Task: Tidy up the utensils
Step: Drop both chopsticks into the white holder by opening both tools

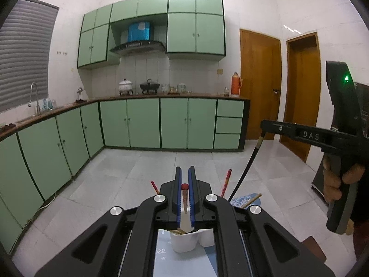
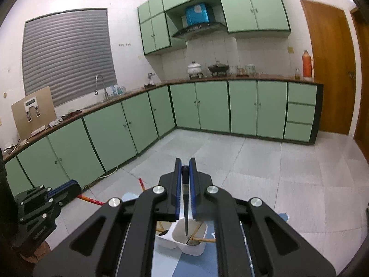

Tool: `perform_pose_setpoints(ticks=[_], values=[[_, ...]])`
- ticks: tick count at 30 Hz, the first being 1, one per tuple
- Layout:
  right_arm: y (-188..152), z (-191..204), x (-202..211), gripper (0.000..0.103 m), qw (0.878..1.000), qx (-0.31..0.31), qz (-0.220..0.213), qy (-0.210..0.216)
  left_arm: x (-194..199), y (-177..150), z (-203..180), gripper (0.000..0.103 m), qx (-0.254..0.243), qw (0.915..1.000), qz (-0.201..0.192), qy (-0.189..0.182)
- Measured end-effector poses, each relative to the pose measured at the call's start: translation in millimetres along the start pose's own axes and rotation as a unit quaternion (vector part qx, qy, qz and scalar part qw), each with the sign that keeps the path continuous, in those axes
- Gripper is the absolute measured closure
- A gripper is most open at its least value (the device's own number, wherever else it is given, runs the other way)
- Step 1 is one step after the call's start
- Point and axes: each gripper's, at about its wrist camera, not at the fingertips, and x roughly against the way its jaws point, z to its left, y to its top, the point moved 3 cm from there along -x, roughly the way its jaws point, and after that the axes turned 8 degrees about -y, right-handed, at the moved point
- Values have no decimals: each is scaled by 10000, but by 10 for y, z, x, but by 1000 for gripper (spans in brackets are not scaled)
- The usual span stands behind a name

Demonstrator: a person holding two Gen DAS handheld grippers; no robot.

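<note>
My left gripper (image 1: pixel 185 170) is shut on a tan chopstick with a red tip (image 1: pixel 185 196), held upright over the white utensil holder (image 1: pixel 184 242), its lower end in a compartment. My right gripper (image 2: pixel 185 164) is shut on a black chopstick (image 2: pixel 185 198), its thin end pointing down into the holder (image 2: pixel 184 237), which has several compartments with tan chopsticks inside. In the left wrist view the right gripper (image 1: pixel 288 131) shows at right with the black chopstick (image 1: pixel 246 166) hanging from it. The left gripper (image 2: pixel 62 189) shows at lower left of the right wrist view.
The holder stands on a blue patterned mat (image 2: pixel 207 260). Red-handled chopsticks (image 1: pixel 226 182) lean out of the holder. Beyond lie a tiled floor (image 2: pixel 265 161), green kitchen cabinets (image 1: pixel 143 122) and wooden doors (image 1: pixel 260 85).
</note>
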Motion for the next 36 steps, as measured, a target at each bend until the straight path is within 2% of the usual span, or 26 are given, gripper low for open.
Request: perform_pose_setpoints(ticks=[12, 16, 18, 20, 21, 22, 23, 24, 25, 27, 31, 36], values=[[-459, 40, -580, 97, 9982, -29, 592, -60, -652, -295, 118, 97, 97, 9984, 557, 19], [-646, 81, -738, 95, 9963, 56, 853, -116, -916, -454, 171, 97, 252, 9950, 962, -95], [-691, 69, -735, 88, 9961, 18, 859, -193, -985, -517, 226, 96, 352, 9933, 1093, -113], [-721, 7, -641, 70, 9967, -122, 760, -268, -1009, -590, 278, 90, 439, 9919, 1187, -86], [-729, -18, -578, 59, 9971, -164, 674, -328, -973, -623, 302, 84, 503, 9916, 1188, -74], [-744, -51, -490, 54, 9974, -171, 560, -426, -930, -624, 325, 77, 570, 9917, 1150, -81], [-772, -75, -400, 53, 9975, -145, 463, -519, -884, -625, 334, 75, 622, 9919, 1101, -91], [-803, -102, -313, 51, 9974, -129, 394, -585, -823, -615, 327, 67, 676, 9924, 1028, -103], [-843, -132, -212, 44, 9973, -156, 333, -633, -705, -620, 317, 56, 694, 9936, 893, -18], [-950, -201, -11, 31, 9968, -329, 241, -692, -533, -633, 286, 44, 667, 9952, 711, 97], [-1187, -292, 283, 16, 9946, -593, 216, -821, -226, -694, 253, 33, 861, 9946, 546, 185], [-1473, -241, 552, 9, 9931, -665, 372, -888, 62, -852, 191, 24, 974, 9932, 558, 306]])
